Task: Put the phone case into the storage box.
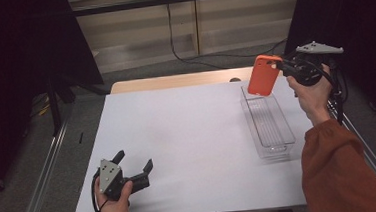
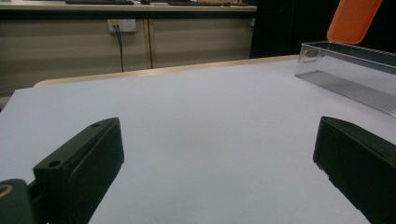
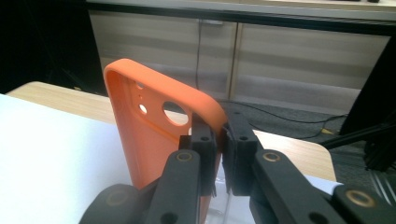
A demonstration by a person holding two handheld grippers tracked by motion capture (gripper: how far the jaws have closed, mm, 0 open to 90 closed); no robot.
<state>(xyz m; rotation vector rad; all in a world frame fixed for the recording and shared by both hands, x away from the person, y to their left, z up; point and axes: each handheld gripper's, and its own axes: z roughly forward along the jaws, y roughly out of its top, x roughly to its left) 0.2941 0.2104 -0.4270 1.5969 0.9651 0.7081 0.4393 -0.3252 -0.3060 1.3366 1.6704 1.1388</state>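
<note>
My right gripper [image 1: 282, 65] pinches an orange phone case [image 1: 263, 74] above the clear tray [image 1: 285, 143], far right on the white table [image 1: 188, 136]; my left gripper [image 1: 134, 166] rests near left, jaws wide, with wood cabinets [image 1: 230, 18] beyond.

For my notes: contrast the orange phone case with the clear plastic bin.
The orange phone case is opaque and held in the air by the right gripper; the clear plastic bin is see-through and rests on the white table. The case is shorter; the bin is long and empty. Both are rectangular.
</note>
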